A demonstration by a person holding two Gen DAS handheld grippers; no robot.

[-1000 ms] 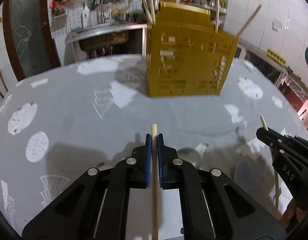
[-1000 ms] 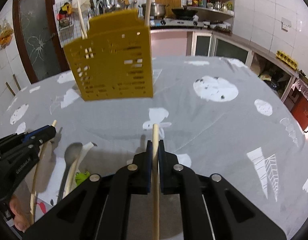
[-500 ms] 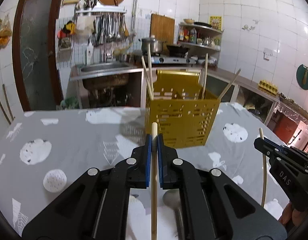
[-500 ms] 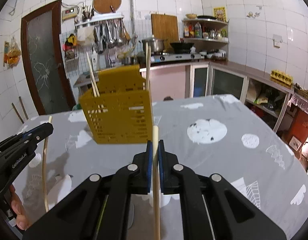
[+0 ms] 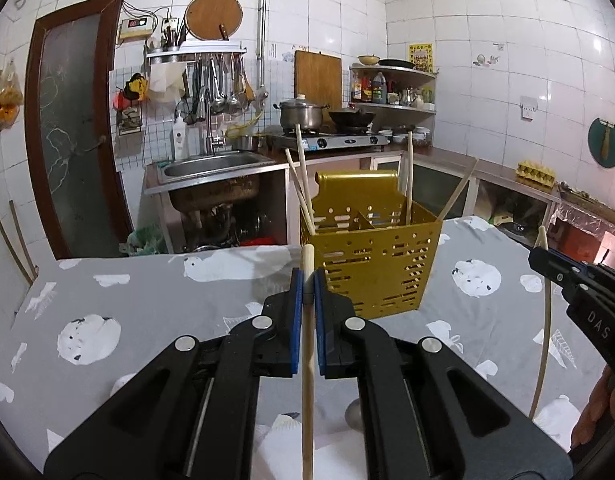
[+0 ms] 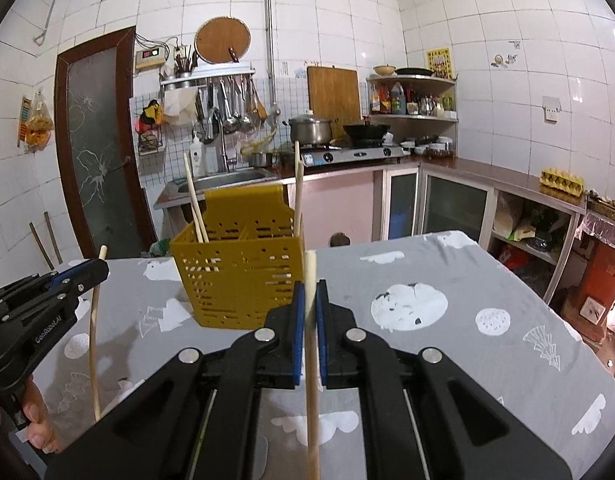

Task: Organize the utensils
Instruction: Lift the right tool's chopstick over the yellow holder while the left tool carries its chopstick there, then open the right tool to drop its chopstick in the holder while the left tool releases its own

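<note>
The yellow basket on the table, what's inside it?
The yellow basket holds wooden chopsticks standing up, leaning against its sides, with a divider wall in the middle. The bottom is hidden by its front wall, so anything lying low can't be seen.

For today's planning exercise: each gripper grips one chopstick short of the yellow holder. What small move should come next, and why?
Probably carry the left gripper forward over the yellow holder. Its chopstick is clamped, the holder stands just ahead on the table, and the right gripper can follow.
</note>
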